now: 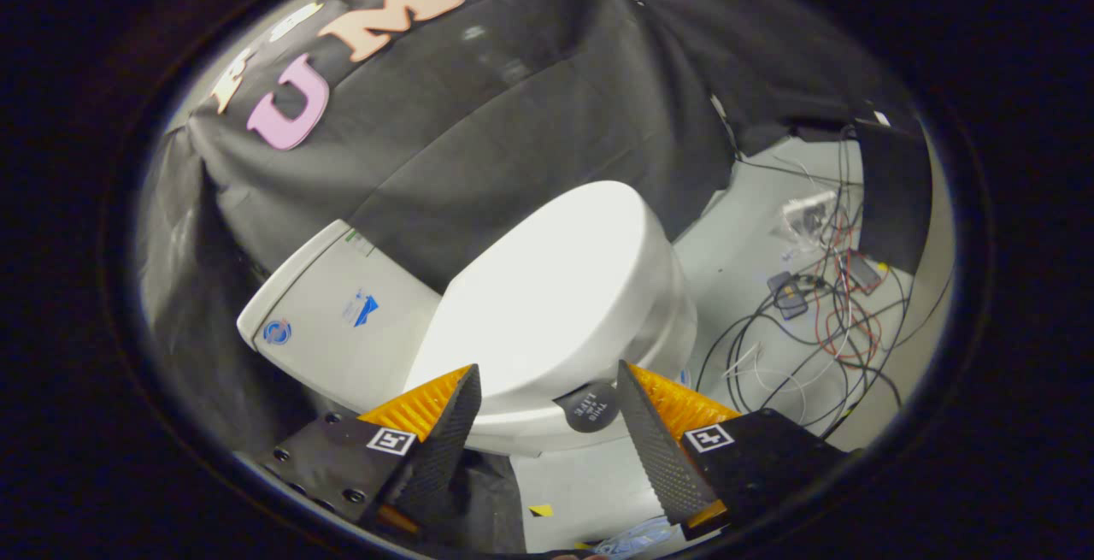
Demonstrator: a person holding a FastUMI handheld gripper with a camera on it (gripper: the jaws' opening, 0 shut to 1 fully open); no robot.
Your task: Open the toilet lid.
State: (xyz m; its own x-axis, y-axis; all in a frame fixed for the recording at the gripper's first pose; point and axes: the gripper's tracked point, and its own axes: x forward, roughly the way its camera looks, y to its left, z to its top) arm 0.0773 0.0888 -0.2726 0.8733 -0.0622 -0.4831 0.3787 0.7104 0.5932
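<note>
A white toilet stands just ahead of my fingers, seen from its side. Its smooth white lid [555, 286] lies closed, flat over the bowl [658, 329]. The cistern [333, 312] rises to the left of the lid. A round dark tab [591, 407] sticks out from under the lid's near edge, between my two fingertips. My gripper [547, 372] is open, its fingers spread wide on either side of the tab and holding nothing. The fingertips sit level with the lid's near rim; I cannot tell whether they touch it.
Black cloth hangs behind the toilet and drapes down at its left. On the pale floor to the right lies a tangle of cables [820, 321] with small boxes. A yellow-and-black floor marker [540, 509] lies below the fingers.
</note>
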